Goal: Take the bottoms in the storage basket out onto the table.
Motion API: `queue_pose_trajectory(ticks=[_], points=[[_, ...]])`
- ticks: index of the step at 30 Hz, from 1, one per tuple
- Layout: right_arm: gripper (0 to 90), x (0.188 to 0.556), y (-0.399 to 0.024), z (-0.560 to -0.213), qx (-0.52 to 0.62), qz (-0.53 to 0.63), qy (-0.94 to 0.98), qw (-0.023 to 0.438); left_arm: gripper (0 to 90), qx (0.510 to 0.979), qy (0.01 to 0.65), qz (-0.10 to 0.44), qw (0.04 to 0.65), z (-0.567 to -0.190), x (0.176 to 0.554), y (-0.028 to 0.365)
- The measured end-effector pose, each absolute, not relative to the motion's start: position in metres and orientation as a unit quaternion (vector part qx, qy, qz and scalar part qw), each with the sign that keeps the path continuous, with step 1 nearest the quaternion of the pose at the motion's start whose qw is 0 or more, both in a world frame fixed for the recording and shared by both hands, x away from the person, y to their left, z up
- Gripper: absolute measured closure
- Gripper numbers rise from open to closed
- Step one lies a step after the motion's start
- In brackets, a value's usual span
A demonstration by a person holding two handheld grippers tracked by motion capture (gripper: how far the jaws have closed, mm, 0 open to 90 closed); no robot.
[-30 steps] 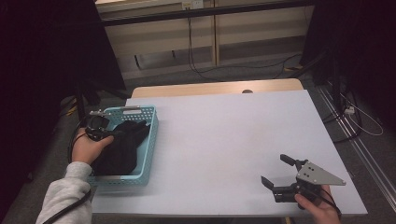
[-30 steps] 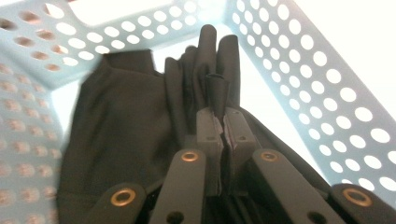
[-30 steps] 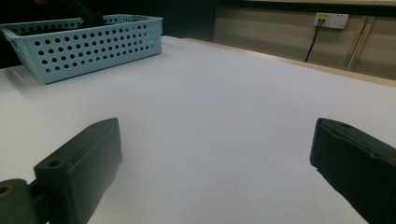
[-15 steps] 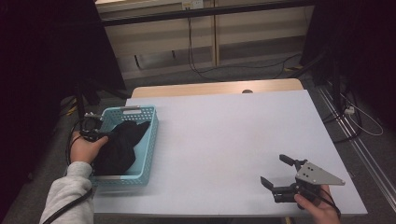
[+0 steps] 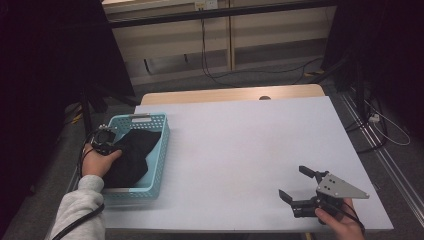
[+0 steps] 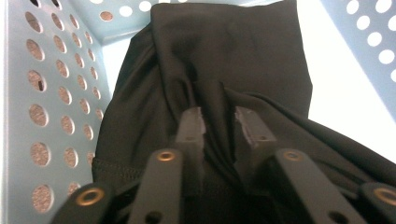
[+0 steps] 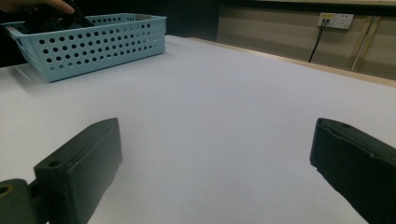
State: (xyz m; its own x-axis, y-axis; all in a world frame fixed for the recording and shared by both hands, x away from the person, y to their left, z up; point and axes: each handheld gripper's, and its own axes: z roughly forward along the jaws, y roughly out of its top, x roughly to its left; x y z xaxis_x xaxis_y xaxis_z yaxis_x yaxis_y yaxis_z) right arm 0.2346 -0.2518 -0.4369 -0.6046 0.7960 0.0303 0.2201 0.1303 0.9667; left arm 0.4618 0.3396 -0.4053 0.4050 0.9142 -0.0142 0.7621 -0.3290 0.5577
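Starting at the left gripper (image 6: 217,123): down inside the blue basket (image 6: 51,93), nose buried in the black cloth (image 6: 233,56). Jaws just been opening, now a little apart, with a raised fold of that cloth standing between them and no clear squeeze on it. Reads as a let-go, dropping the cloth off in the basket rather than lifting it out. Seen from the high view, same story: left gripper (image 5: 105,140) and left hand (image 5: 97,162) over the basket's outer rim, cloth (image 5: 132,155) heaped across the basket floor and riding up toward the wall on the table's side.

Moving outward: basket (image 5: 162,145) parked along the left edge of the table (image 5: 250,135), toward the near side, handy for that hand. Perforated wall tight beside the jaws in the left gripper view, so little room to swing sideways; straight up looks like the easy way out.

Across to the near right corner: right gripper (image 5: 292,181) held low over the table in the right hand (image 5: 337,222), jaws spread wide, nothing between them, pointed at the basket (image 7: 93,46) as if waiting its turn. Well apart from the cloth, with bare tabletop in between and nothing blocking the way.

Beyond the far edge, just floor cables and a wall socket (image 7: 335,19).
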Motion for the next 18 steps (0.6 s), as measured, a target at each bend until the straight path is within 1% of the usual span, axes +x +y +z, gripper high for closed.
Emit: queue_pose_trajectory(ticks=[1,2,3,4,6,9,12,15,16,18], points=[[2.0,0.235,-0.252,-0.437,0.360,0.553,0.705,0.260,67.1,0.803,0.520,0.155,0.247,-0.405,0.462,0.339],[2.0,0.234,-0.251,-0.437,0.358,0.553,0.706,0.259,59.3,0.801,0.519,0.159,0.251,-0.405,0.462,0.338],[2.0,0.234,-0.251,-0.437,0.358,0.553,0.706,0.259,59.3,0.802,0.518,0.160,0.251,-0.404,0.462,0.338],[2.0,0.234,-0.251,-0.437,0.357,0.554,0.706,0.259,55.9,0.802,0.518,0.160,0.252,-0.403,0.463,0.337],[2.0,0.234,-0.251,-0.437,0.357,0.554,0.706,0.258,52.3,0.801,0.518,0.159,0.254,-0.402,0.463,0.336],[2.0,0.234,-0.251,-0.437,0.356,0.554,0.707,0.258,44.0,0.798,0.520,0.161,0.259,-0.399,0.464,0.334],[2.0,0.234,-0.251,-0.437,0.355,0.555,0.707,0.258,32.7,0.795,0.522,0.166,0.260,-0.398,0.464,0.332],[2.0,0.234,-0.250,-0.437,0.354,0.554,0.708,0.257,24.6,0.793,0.520,0.170,0.267,-0.397,0.465,0.330],[2.0,0.234,-0.250,-0.437,0.354,0.554,0.708,0.257,22.6,0.793,0.520,0.173,0.268,-0.396,0.465,0.328],[2.0,0.234,-0.250,-0.437,0.354,0.554,0.709,0.256,22.4,0.798,0.510,0.169,0.273,-0.394,0.465,0.327]])
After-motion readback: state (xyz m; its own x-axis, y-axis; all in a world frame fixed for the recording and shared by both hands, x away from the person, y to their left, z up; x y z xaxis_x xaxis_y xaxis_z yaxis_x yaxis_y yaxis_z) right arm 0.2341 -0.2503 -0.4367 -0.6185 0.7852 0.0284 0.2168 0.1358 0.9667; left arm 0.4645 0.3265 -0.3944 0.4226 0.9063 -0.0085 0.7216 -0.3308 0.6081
